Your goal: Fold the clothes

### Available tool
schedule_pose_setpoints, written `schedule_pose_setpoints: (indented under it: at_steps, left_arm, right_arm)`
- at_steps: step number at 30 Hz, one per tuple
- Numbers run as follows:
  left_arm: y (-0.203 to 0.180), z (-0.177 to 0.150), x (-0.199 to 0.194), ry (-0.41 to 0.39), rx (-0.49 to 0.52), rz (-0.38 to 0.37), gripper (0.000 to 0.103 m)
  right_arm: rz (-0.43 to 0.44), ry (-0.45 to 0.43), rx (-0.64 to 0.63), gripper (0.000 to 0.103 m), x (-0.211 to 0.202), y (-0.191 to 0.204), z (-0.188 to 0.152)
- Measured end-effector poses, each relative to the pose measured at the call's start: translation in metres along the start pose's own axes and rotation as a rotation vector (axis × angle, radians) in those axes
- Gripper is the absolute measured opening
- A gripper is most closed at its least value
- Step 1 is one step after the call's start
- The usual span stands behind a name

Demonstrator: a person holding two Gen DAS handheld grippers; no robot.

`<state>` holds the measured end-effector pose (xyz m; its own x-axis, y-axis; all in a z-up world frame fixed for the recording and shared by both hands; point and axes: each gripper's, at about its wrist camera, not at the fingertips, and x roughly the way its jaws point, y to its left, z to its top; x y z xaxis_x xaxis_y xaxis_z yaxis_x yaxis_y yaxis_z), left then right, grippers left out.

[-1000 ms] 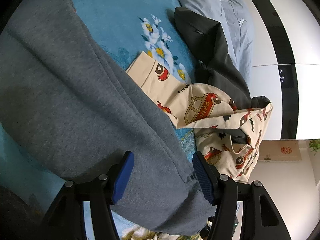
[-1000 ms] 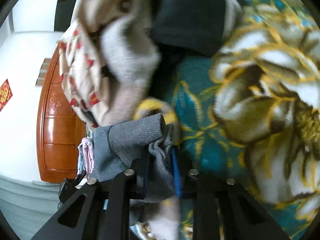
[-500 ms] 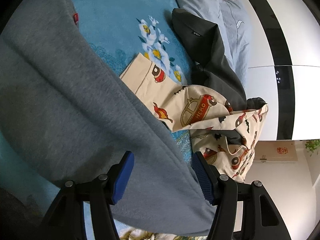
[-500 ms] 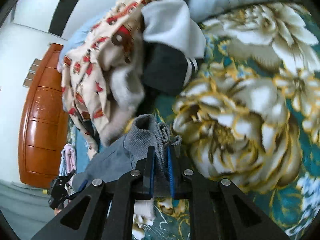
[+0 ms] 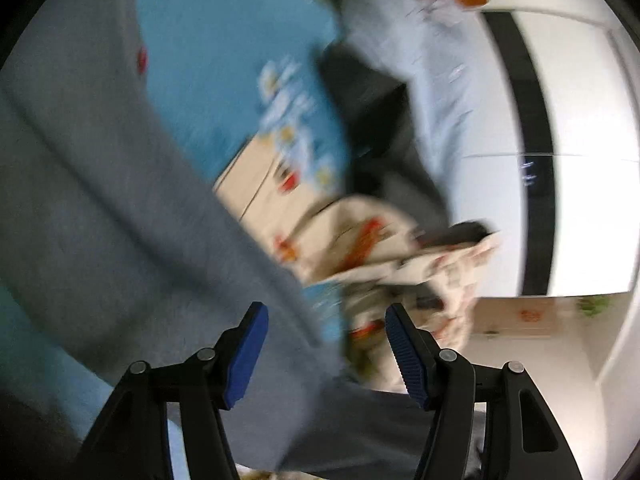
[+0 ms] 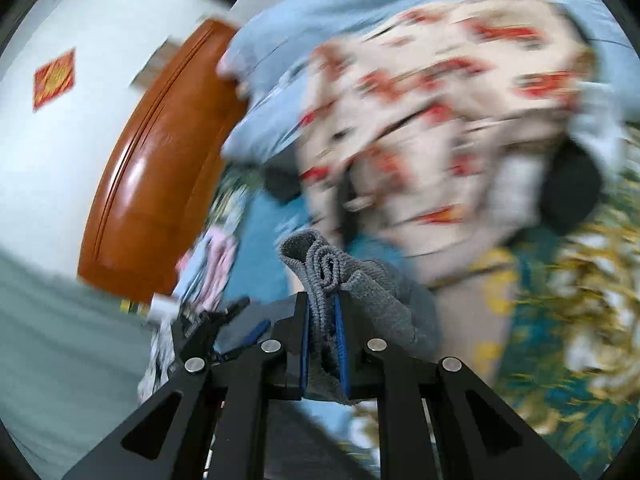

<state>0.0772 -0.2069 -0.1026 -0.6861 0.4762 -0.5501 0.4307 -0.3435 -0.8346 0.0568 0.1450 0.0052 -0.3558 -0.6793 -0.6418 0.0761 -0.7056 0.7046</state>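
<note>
Carrying one corner of the grey top (image 6: 320, 264) pinched tight in the right tool (image 6: 322, 312), left tool (image 5: 322, 344) spread wide over the rest of it on the bed (image 5: 224, 60); next, probably laying that corner flat.

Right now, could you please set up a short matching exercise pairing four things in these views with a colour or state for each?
Things:
1. left hand-held gripper
2. right hand-held gripper
3. grey sweatshirt
4. car-print garment

Colour or state:
A. cream with red cars, heaped on the bed
B. shut on a bunched ribbed edge
C. open, pads apart
D. spread across the blue floral bedspread

Pairs: 1-C, 2-B, 3-D, 4-A
</note>
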Motion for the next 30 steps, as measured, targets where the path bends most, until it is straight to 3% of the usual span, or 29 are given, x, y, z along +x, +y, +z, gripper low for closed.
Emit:
schedule_pose_setpoints:
  at_steps: [2,6,9,14,17,20,24,27,30]
  left_arm:
    - [-0.005,0.017,-0.033,-0.062,0.034,0.015,0.065]
    - [0.007,0.043,-0.100,-0.178,0.050,0.028,0.065]
    - [0.026,0.053,-0.126,-0.215,0.050,0.062,0.066]
    - [0.079,0.068,-0.155,-0.242,-0.035,0.097,0.066]
    - [0.102,0.076,-0.164,-0.254,-0.060,0.132,0.066]
    - [0.123,0.088,-0.168,-0.266,-0.087,0.166,0.066]
    - [0.145,0.097,-0.173,-0.271,-0.111,0.199,0.066]
    - [0.163,0.103,-0.175,-0.278,-0.133,0.226,0.066]
    - [0.182,0.109,-0.173,-0.277,-0.164,0.249,0.066]
  right_arm:
    - [0.023,0.060,-0.034,0.012,0.038,0.025,-0.001]
    - [-0.012,0.156,-0.076,0.012,0.125,0.066,-0.010]
    - [-0.044,0.231,-0.081,0.012,0.189,0.087,-0.023]
    - [-0.140,0.320,-0.173,0.012,0.270,0.117,-0.045]
    - [-0.157,0.363,-0.195,0.017,0.294,0.124,-0.050]
    - [-0.072,0.411,-0.213,0.022,0.305,0.134,-0.053]
    - [-0.003,0.348,-0.263,0.025,0.288,0.146,-0.043]
    - [-0.075,0.321,-0.284,0.026,0.275,0.131,-0.037]
    - [-0.183,0.383,-0.303,0.029,0.277,0.111,-0.049]
